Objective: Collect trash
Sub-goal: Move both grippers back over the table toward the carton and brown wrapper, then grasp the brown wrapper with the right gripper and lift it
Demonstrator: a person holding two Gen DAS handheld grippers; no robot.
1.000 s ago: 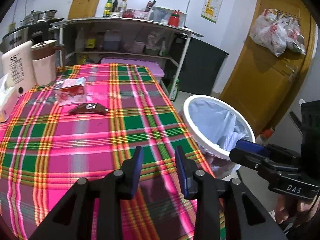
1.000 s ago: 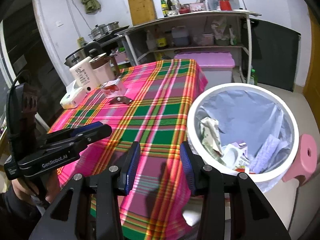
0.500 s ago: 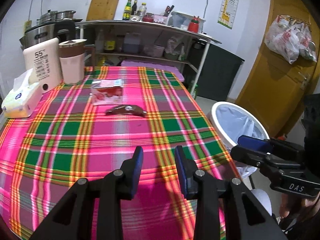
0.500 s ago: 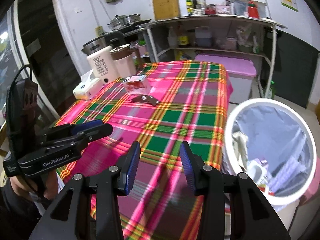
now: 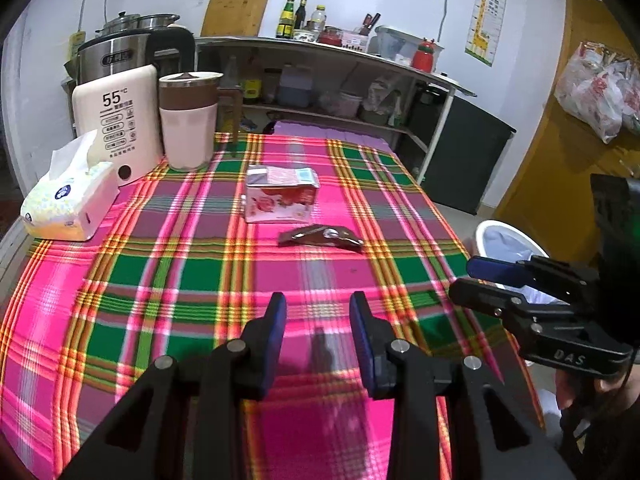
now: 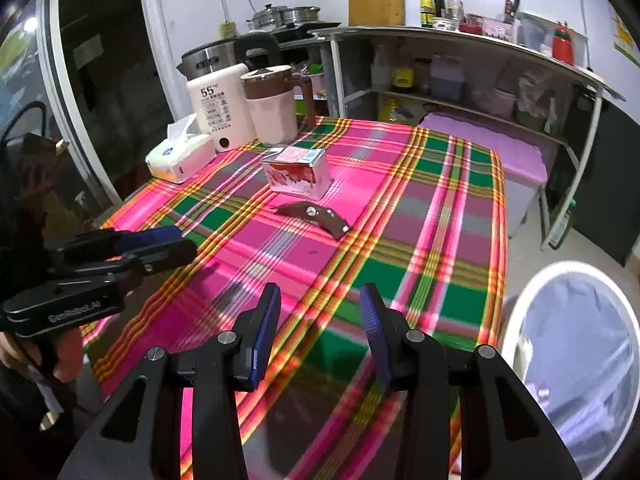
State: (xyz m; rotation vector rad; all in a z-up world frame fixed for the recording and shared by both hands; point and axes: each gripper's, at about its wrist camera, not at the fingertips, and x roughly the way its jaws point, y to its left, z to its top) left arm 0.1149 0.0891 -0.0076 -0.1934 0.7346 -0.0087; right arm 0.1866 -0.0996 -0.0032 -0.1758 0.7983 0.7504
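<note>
Two bits of trash lie mid-frame on the plaid tablecloth [image 5: 168, 280]: a brown wrapper [image 5: 320, 236] just before a pink carton [image 5: 282, 196]. Left gripper [image 5: 318, 320] and right gripper [image 6: 320, 316] hover empty, jaws apart; white bin [image 6: 520, 320] lower right.

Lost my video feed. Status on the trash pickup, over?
Both grippers, left and right, open and empty over the table's near edge. Wrapper and carton lie mid-table, untouched. Bin off the right corner. Path clear.
</note>
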